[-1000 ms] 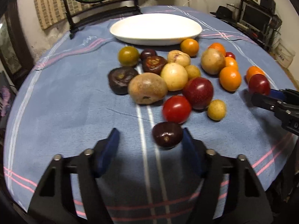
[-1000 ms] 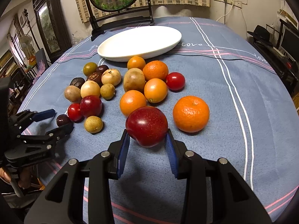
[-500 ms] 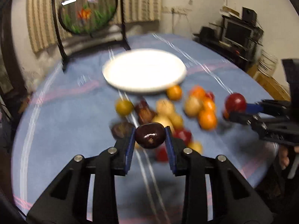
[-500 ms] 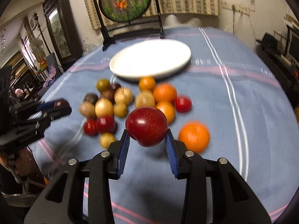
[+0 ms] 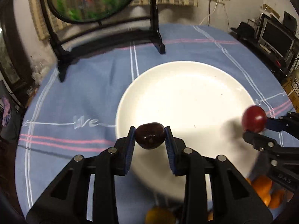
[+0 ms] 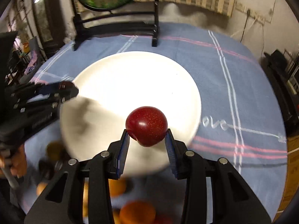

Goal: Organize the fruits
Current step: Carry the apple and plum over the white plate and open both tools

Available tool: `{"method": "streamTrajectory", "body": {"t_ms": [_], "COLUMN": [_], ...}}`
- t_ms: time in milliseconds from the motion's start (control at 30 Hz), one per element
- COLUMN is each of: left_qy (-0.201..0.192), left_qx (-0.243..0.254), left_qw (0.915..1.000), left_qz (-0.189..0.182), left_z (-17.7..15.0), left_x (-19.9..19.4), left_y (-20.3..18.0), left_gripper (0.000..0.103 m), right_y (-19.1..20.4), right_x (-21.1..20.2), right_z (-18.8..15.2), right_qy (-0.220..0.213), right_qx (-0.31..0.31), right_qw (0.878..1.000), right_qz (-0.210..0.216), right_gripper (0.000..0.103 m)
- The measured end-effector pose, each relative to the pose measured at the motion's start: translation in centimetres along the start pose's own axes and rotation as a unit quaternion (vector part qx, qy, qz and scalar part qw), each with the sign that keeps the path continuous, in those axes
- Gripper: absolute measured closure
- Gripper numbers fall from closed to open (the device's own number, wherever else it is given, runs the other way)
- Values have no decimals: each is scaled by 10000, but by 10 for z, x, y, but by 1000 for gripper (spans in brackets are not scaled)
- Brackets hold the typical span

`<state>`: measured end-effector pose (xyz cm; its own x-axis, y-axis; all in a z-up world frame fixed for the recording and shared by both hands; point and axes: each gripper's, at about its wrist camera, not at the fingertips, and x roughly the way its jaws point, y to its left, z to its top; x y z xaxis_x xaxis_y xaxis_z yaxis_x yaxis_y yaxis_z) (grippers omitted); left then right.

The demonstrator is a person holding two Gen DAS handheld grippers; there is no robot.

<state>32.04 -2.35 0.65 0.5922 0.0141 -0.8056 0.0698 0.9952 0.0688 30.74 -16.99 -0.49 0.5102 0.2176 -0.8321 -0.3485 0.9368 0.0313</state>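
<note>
Plate point(image 5: 186, 93) just below and ahead of both jaws, left gripper point(image 5: 150, 137) clamped on dark plum point(image 5: 150, 138), right gripper point(image 6: 147, 137) on red plum point(image 6: 146, 126), neither nearer.

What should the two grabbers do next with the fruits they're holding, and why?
Probably lower both and let go. The left gripper clamps a dark plum and the right gripper a red plum, both above the white plate, which holds no fruit yet.
</note>
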Motion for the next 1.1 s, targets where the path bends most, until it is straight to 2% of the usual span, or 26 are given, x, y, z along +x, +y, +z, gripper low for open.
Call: {"method": "streamTrajectory", "body": {"t_ms": [200,267,333,400,433,467,500,533,600,633,733,867,1000,1100], "left_qy": [165,339,495,441,468,486,449,281,-37,-166,-290,-517,-655,-682], "left_qx": [19,-92,-146,-113,-130,-151,-159,-153,-75,-48,-173,-287,-396,-542], "left_qw": [9998,9994,9987,9990,9988,9986,9986,9994,9999,9998,9994,9981,9970,9959], "left_qz": [127,-17,-4,-44,-54,-160,-241,-112,117,91,-60,-174,-147,-259], "left_z": [29,33,34,32,31,32,32,32,32,30,25,-5,-47,-82], "left_x": [35,47,60,60,59,57,52,42,24,11,-15,-58,-89,-107], "left_y": [0,5,9,6,6,7,6,5,3,4,12,24,33,36], "left_gripper": [71,71,70,69,56,42,22,18,18,18,14,11,9,8], "right_y": [-1,-5,-9,-10,-10,-12,-14,-16,-20,-22,-27,-43,-44,-28], "right_x": [44,56,60,56,52,48,39,31,14,6,-24,-72,-101,-119], "right_z": [30,36,39,39,39,39,38,37,32,28,10,-44,-99,-138], "right_qy": [222,323,276,185,113,52,-123,-274,-371,-407,-458,-612,-656,-808], "right_qx": [15,112,170,189,175,172,199,231,333,391,567,955,1142,1035], "right_qw": [9997,9993,9994,9995,9996,9996,9995,9993,9988,9984,9972,9925,9896,9903], "right_qz": [-39,-147,-154,-153,-195,-208,-193,-146,-25,57,182,458,572,458], "right_gripper": [64,64,63,62,62,50,40,40,40,40,40,40,39,39]}}
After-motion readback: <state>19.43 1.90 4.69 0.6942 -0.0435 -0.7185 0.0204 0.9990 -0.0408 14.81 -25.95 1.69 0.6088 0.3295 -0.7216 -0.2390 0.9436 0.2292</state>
